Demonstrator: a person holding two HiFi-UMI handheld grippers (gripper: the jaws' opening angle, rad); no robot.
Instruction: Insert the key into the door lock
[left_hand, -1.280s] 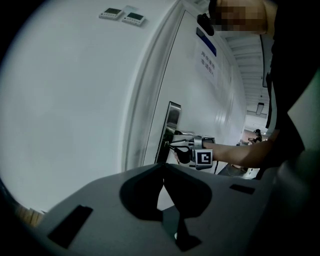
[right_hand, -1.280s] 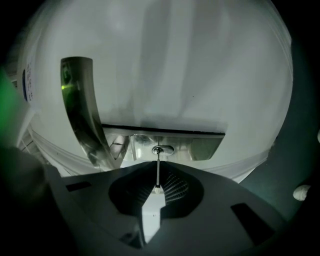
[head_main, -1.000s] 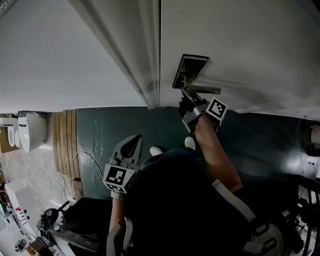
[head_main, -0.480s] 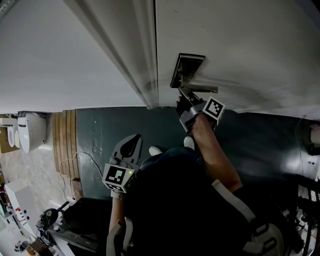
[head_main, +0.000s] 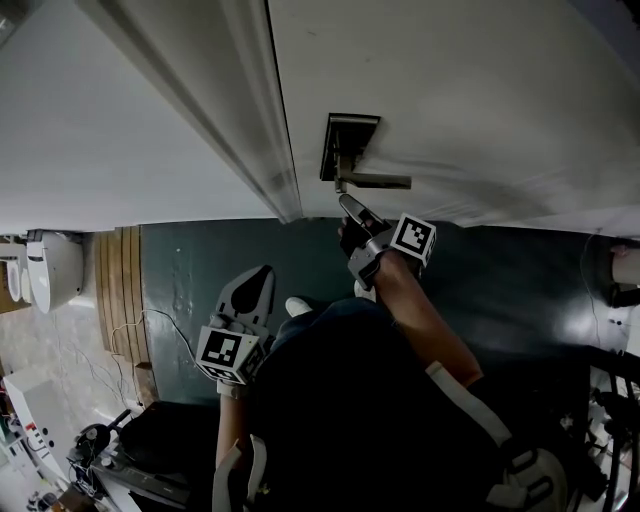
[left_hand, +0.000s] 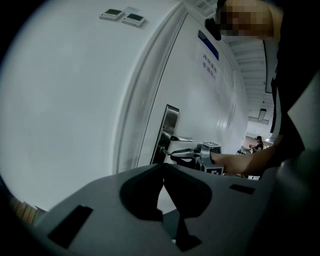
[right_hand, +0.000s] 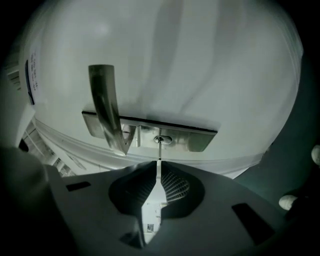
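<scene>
The white door (head_main: 470, 90) fills what I face, and everything I need sits on its metal lock plate (right_hand: 197, 139). In my right gripper view the lever handle (right_hand: 104, 100) juts out from the plate's left part. The round keyhole (right_hand: 161, 139) lies just beside the handle's root, near the plate's middle. The key (right_hand: 159, 152) points straight at that keyhole with its tip at the mouth. I cannot tell how deep it sits, if it is in at all.

To do this step well, I judge that I should hold the thin blade square to the plate and lined up with the slot. The push should run along the blade's own length, never sideways, and my hand should keep clear of the handle. If the blade binds, easing off and re-aiming looks safer than forcing it. A blade this slim could bend or twist in my grip.

My right gripper (head_main: 352, 208) sits just below the plate in the head view. Its fingers are clamped on the key's flat head, and the blade sticks out past their tips toward the plate. My left gripper (head_main: 252, 292) hangs well apart from the plate, low at my side. Its fingers are pressed together with nothing between them.
</scene>
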